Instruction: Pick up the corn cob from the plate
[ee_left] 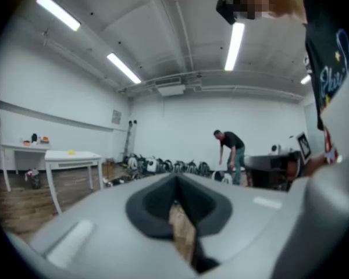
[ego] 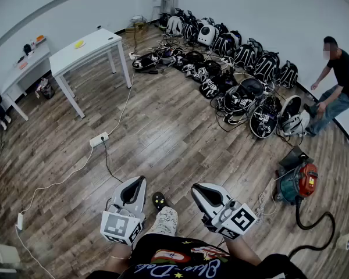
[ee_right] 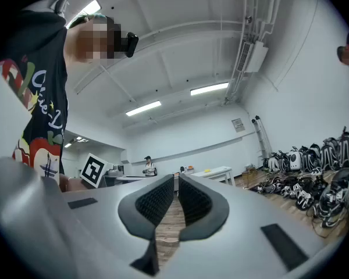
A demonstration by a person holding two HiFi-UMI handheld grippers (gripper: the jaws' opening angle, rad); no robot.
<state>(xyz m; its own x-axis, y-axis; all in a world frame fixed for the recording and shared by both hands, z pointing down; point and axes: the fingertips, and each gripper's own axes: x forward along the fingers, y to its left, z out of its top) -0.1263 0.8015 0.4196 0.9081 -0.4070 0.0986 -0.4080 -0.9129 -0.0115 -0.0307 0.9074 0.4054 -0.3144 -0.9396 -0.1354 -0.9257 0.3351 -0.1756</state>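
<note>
Nearest the lens a dark printed shirt (ego: 180,260) is seen, and just ahead of it two grippers are held side by side, roughly level over bare wooden floor (ego: 163,132). This is probably a carrying pose, since nothing is within reach. Both pairs of jaws are closed. On the left gripper (ego: 141,182) the tips are met with nothing between them, and on the right gripper (ee_right: 175,185) only a hairline slit is kept, also empty. No plate and no corn cob can be made out. Well ahead of the left jaws two white tables (ego: 93,46) are counted, one carrying one small yellow thing (ego: 79,43), too small to be identified. One bent-over person (ego: 337,86) is seen far ahead of the right jaws.
</note>
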